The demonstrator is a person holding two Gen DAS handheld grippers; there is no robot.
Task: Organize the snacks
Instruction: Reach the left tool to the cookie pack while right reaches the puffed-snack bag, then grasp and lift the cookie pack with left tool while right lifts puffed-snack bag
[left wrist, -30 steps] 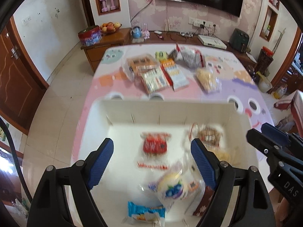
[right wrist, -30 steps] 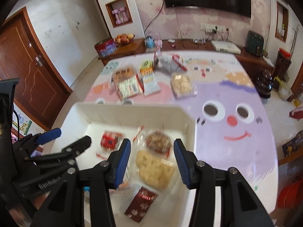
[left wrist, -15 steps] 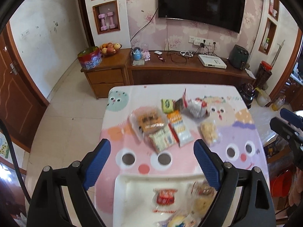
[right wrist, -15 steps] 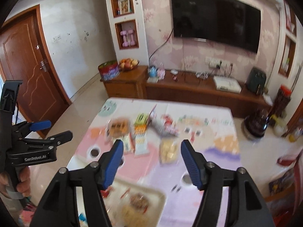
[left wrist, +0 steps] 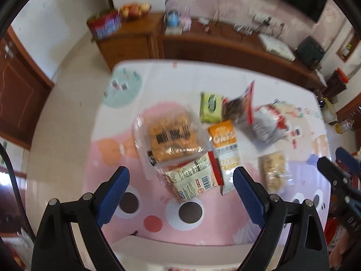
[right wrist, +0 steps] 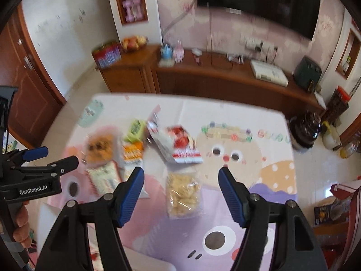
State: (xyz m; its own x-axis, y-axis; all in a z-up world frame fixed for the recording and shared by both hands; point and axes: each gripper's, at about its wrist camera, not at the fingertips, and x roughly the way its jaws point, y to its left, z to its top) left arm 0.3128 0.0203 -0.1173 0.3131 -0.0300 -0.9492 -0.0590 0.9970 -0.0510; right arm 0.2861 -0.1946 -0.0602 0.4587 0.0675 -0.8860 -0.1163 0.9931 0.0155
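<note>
Blue-padded left gripper point(left wrist: 180, 186) gaping, empty, above your white barcode packet point(left wrist: 191, 180); right gripper point(right wrist: 181, 194) opening, nothing gripped, over clear cracker bag point(right wrist: 183, 194) on cartoon tablecloth point(right wrist: 259, 162)

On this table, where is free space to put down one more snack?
The purple stretch of the table right of the clear cookie bag is bare, as is the far strip behind the snacks. The left-centre is crowded: cracker pack, oat bar and green pack touch or overlap.
</note>
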